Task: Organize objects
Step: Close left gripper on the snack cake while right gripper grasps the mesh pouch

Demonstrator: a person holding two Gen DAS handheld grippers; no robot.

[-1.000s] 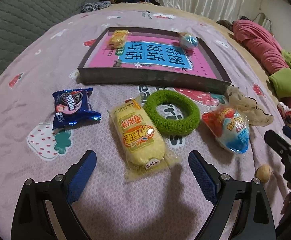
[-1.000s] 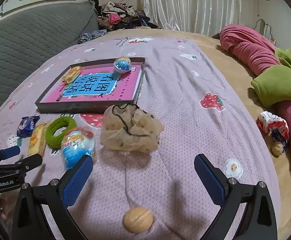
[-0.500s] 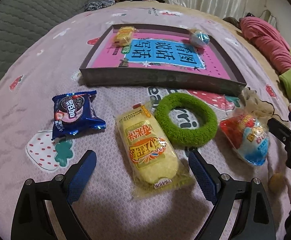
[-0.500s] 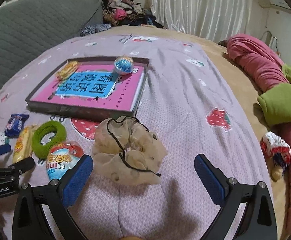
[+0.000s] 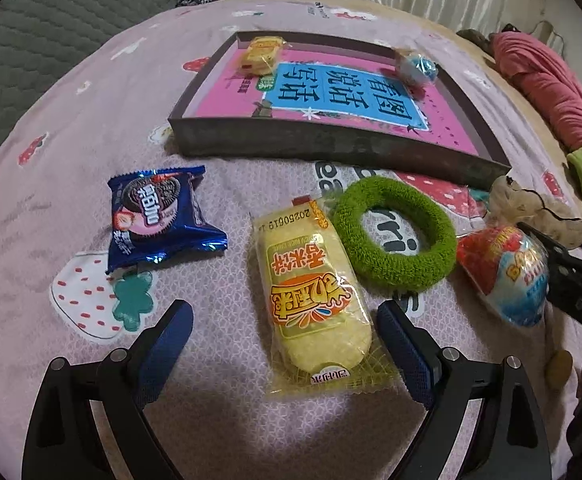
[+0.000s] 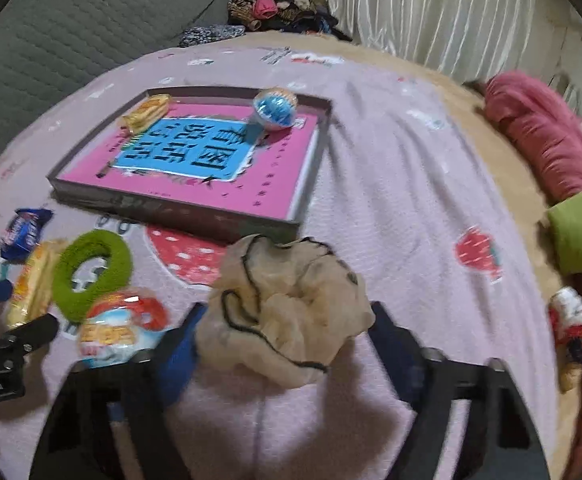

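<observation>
Left gripper jaws spread wide, nothing between the pads; the near end of the yellow snack-cake pack lies between the fingers, not touched. Pack print is upside down: date code "20250619", orange Chinese logo, rest unreadable.
Right gripper also wide open, straddling the beige mesh drawstring bag without pinching it; that view is motion-blurred.
Loose on the pink bedsheet: 1 blue Oreo pack, 1 green fuzzy ring, 1 red-blue toy egg partly behind the right gripper's frame.
Grey tray beyond them holds a pink book with a blue Chinese title panel, 1 small yellow cake pack, 1 blue foil ball.
Small tan round item at right edge, can't identify.
</observation>
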